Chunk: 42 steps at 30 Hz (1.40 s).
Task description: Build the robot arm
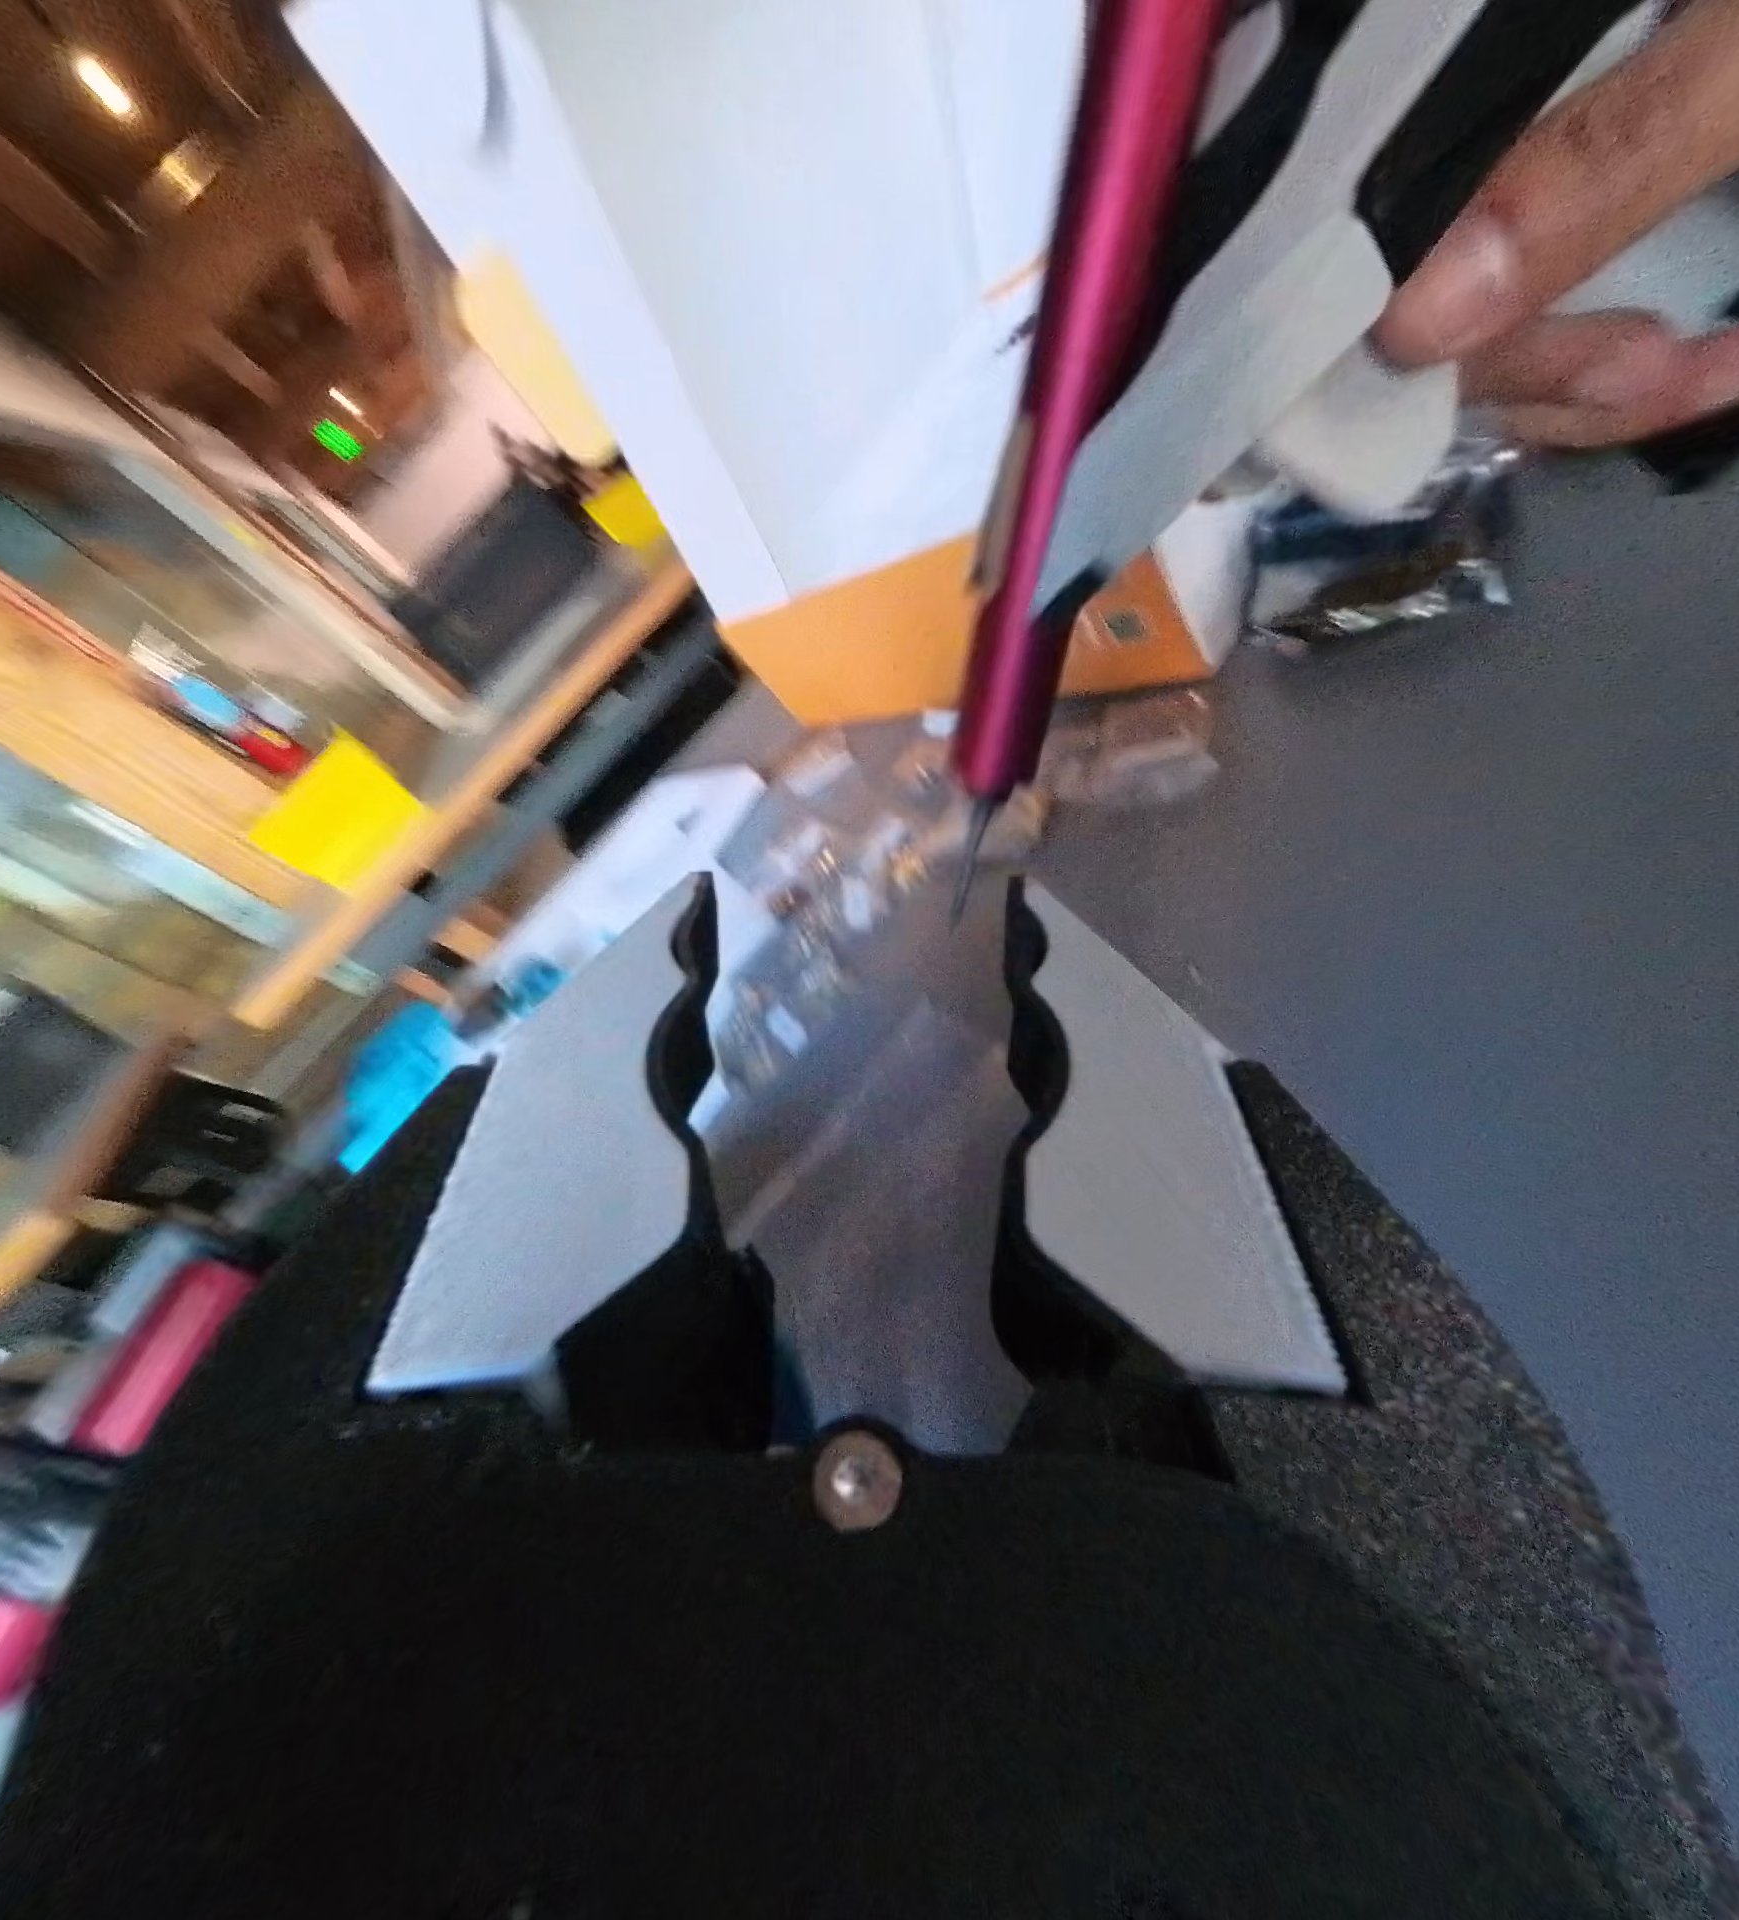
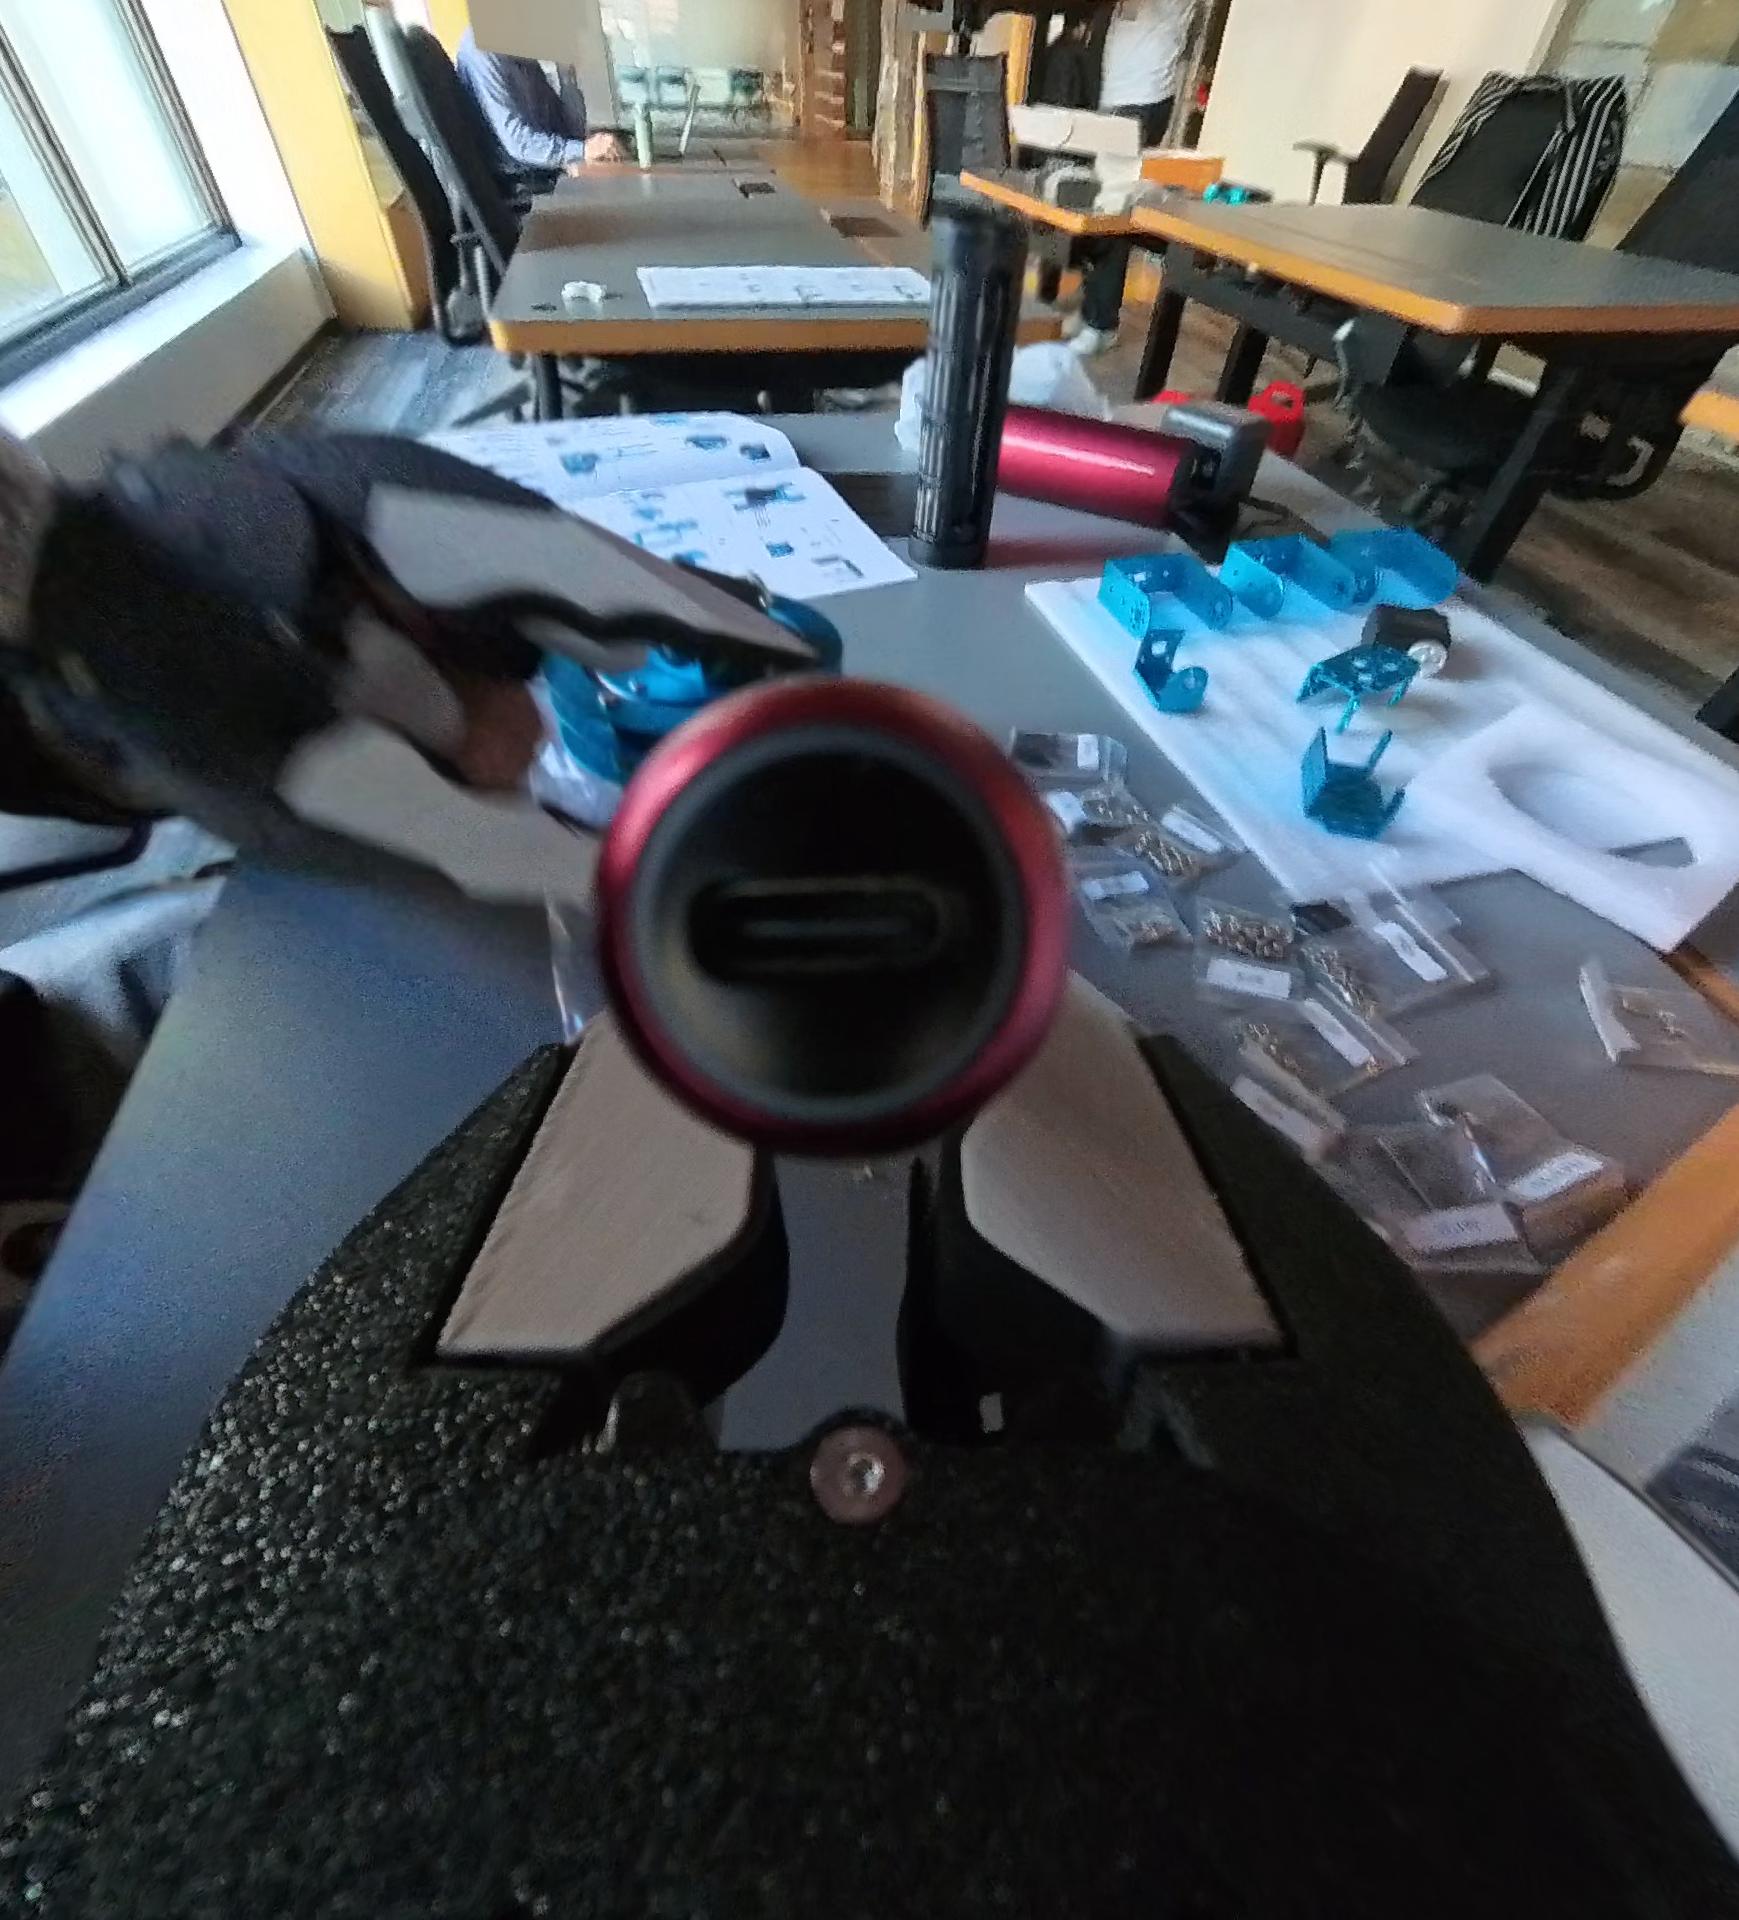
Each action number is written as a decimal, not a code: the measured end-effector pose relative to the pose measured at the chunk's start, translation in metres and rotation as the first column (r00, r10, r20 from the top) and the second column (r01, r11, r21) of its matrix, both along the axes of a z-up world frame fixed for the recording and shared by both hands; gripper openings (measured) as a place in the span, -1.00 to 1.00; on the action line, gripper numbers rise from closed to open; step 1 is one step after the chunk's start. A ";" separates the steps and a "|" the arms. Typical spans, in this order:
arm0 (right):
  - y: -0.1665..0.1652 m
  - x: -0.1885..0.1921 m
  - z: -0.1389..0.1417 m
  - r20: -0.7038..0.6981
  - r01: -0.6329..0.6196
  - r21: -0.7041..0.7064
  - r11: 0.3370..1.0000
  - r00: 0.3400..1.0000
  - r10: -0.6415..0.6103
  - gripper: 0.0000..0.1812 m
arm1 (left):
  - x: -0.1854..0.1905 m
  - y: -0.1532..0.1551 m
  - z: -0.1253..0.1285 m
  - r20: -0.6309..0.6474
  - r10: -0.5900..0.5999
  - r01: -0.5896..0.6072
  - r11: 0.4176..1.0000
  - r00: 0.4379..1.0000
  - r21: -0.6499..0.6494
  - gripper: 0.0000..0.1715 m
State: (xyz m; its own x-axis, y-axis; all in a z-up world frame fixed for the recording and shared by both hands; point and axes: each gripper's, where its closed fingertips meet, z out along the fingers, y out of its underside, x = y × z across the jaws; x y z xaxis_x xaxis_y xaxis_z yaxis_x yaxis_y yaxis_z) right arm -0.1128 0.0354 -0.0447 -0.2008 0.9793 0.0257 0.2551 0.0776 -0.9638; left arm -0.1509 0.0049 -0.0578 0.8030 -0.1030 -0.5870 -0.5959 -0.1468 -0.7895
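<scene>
so my right gripper [image 2: 834, 1049] is pinched tight on the red electric screwdriver [image 2: 832, 914], its charging-port end facing my camera so the bit [image 1: 967, 868] points down at the grey table [image 2: 345, 997]. my left gripper [image 1: 860, 935] is spread with nothing in it, hanging right by the bit tip, probably ready to steady something. blue metal brackets [image 2: 1260, 582] sit on white foam [image 2: 1467, 821], with screw baggies [image 2: 1260, 935] just beside.

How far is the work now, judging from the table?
Done: manual open, blue brackets laid out on foam. In hand: right hand-held gripper grips the red electric screwdriver; left hand-held gripper is open, empty. Left: brackets lie separate, screw bags look unopened.
</scene>
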 end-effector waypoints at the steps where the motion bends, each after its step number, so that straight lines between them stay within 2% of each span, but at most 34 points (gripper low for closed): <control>1: 0.008 0.004 -0.009 0.037 -0.017 -0.004 1.000 0.999 0.017 -0.78 | -0.012 -0.026 0.001 0.105 -0.014 0.018 0.999 0.994 -0.033 -0.36; 3: 0.022 0.012 -0.036 0.147 -0.027 0.003 1.000 0.989 0.026 -0.79 | -0.038 -0.084 0.010 0.352 -0.035 0.053 0.998 0.935 -0.040 -0.41; 5: 0.034 0.017 -0.056 0.210 -0.012 -0.035 0.999 0.978 0.019 -0.79 | -0.059 -0.137 0.019 0.534 -0.076 0.087 0.996 0.842 0.006 -0.44; 7: 0.037 0.020 -0.059 0.189 -0.006 -0.117 0.993 0.982 0.028 -0.79 | -0.080 -0.176 0.019 0.602 -0.084 0.058 0.996 0.794 0.062 -0.49; 8: 0.035 0.023 -0.059 0.188 -0.016 -0.167 0.986 0.981 0.048 -0.78 | -0.088 -0.190 0.015 0.608 -0.074 0.032 0.996 0.790 0.078 -0.49; 11: 0.035 0.029 -0.064 0.218 -0.016 -0.166 0.986 0.975 0.052 -0.79 | -0.098 -0.213 0.001 0.586 -0.030 -0.058 0.990 0.810 0.130 -0.56; 14: 0.036 0.030 -0.064 0.211 -0.013 -0.202 0.979 0.976 0.056 -0.79 | -0.095 -0.216 -0.013 0.538 0.016 -0.101 0.986 0.843 0.129 -0.57; 16: 0.035 0.030 -0.067 0.216 -0.016 -0.201 0.979 0.974 0.061 -0.78 | -0.089 -0.214 -0.018 0.545 0.004 -0.094 0.986 0.839 0.138 -0.59; 20: 0.033 0.028 -0.069 0.221 -0.020 -0.220 0.975 0.973 0.070 -0.78 | -0.079 -0.204 -0.022 0.607 -0.037 -0.051 0.990 0.794 0.128 -0.59; 33: 0.021 0.024 -0.066 0.218 -0.048 -0.217 0.975 0.971 0.096 -0.78 | -0.070 -0.182 -0.024 0.559 -0.028 -0.022 0.996 0.829 0.082 -0.59; 37: 0.012 0.019 -0.053 0.175 -0.060 -0.181 0.982 0.980 0.092 -0.78 | -0.061 -0.167 -0.018 0.522 -0.062 0.007 0.994 0.851 0.106 -0.59; 39: 0.004 0.014 -0.034 0.108 -0.071 -0.189 0.979 0.990 0.093 -0.79 | -0.052 -0.156 -0.018 0.497 -0.088 0.049 0.995 0.863 0.091 -0.59; 42: -0.018 0.002 0.000 -0.009 -0.121 -0.214 0.969 0.993 0.121 -0.79 | -0.039 -0.138 -0.020 0.514 -0.111 0.109 0.993 0.851 0.033 -0.58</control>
